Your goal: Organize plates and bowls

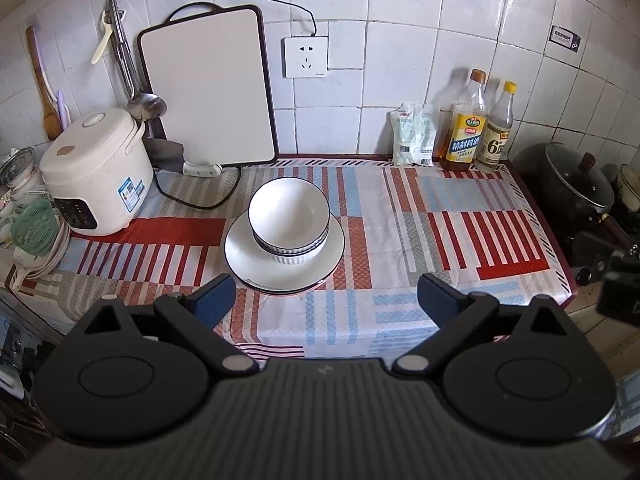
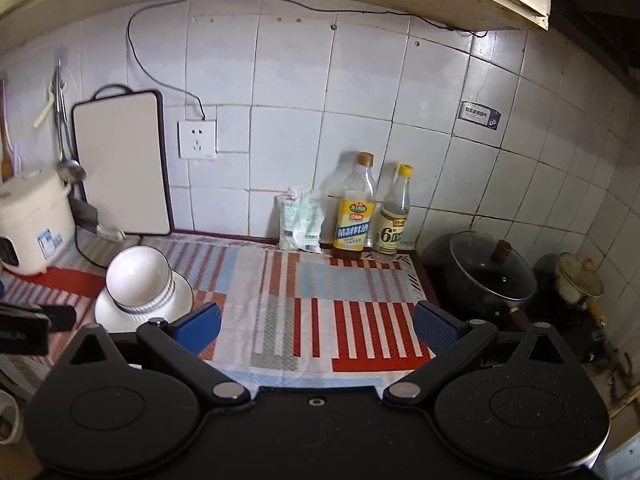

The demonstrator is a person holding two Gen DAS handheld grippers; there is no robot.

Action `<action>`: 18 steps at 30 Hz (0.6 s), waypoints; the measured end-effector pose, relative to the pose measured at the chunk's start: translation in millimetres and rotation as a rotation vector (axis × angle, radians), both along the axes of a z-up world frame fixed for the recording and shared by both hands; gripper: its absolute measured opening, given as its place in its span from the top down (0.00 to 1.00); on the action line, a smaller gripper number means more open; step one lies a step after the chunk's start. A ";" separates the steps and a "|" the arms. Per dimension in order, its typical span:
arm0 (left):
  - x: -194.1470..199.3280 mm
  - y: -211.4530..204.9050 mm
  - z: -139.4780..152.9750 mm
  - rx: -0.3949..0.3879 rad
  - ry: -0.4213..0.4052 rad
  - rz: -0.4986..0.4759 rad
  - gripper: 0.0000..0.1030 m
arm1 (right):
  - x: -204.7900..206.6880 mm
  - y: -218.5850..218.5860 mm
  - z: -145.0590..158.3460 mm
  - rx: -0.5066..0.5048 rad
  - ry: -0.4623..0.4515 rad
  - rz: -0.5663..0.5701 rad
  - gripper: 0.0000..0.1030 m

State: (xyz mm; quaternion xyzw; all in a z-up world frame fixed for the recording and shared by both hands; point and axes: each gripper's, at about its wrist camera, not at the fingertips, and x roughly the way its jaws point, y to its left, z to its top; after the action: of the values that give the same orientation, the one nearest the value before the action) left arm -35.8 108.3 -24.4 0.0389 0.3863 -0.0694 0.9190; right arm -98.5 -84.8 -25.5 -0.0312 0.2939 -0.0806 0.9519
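Bowls (image 1: pixel 289 216) sit nested on stacked plates (image 1: pixel 284 258) just ahead of the wide-open, empty left gripper (image 1: pixel 325 300) (right gripper (image 2: pixel 316 322) likewise), so stacking looks finished.

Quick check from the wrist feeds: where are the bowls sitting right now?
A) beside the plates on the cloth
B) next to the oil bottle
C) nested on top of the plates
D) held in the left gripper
C: the bowls sit nested on the plates in the middle of the cloth, and the left gripper stands open with nothing between its fingers.
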 end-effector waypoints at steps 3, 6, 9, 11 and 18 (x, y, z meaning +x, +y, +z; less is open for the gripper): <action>-1.6 2.6 0.5 -0.012 -0.007 0.006 0.04 | 0.3 0.7 -2.5 0.014 0.015 -0.008 0.00; -3.0 4.7 -0.1 -0.016 -0.013 0.010 0.04 | -0.7 -0.2 -2.6 0.017 0.021 -0.020 0.00; -4.7 5.3 -2.0 0.000 -0.020 0.011 0.04 | -1.1 0.1 -2.0 -0.008 0.025 -0.043 0.00; -4.8 5.3 -3.5 0.020 -0.024 0.018 0.04 | -1.4 -1.9 -1.5 -0.009 0.030 -0.050 0.00; -6.4 4.4 -4.5 0.031 -0.033 0.015 0.04 | -2.4 -4.1 -1.1 -0.001 0.032 -0.058 0.00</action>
State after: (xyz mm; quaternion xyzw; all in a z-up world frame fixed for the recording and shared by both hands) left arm -42.2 112.7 -28.9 0.0512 0.3724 -0.0562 0.9250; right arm -100.9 -88.9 -26.6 -0.0243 0.3101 -0.1076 0.9443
